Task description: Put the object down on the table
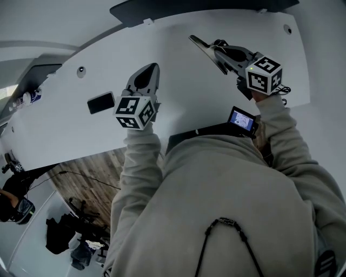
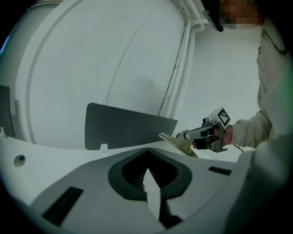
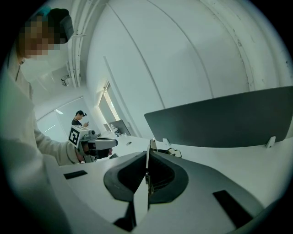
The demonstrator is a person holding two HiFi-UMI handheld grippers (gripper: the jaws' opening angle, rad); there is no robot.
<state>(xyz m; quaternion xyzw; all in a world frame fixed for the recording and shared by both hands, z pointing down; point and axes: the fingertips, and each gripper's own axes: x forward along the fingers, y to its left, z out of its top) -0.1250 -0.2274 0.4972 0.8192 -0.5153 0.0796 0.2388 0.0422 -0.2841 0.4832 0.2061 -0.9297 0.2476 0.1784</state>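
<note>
My right gripper (image 1: pixel 213 54) hangs over the far right of the white table (image 1: pixel 178 81), pointing toward the far left. Its jaws are shut, and a thin flat tan piece (image 2: pixel 177 143) sticks out past their tips; I cannot tell what it is. In the right gripper view the jaws (image 3: pixel 147 157) meet edge to edge with only a thin pale strip between them. My left gripper (image 1: pixel 155 66) is over the middle of the table, pointing away from me, its jaws closed to a point with nothing in them (image 2: pixel 146 170).
A black flat device (image 1: pixel 101 102) lies on the table left of my left gripper. A dark divider panel (image 1: pixel 205 5) stands along the far edge on white clips. Another person (image 3: pixel 80 118) stands far off. Wooden floor (image 1: pixel 92 173) shows at the near left.
</note>
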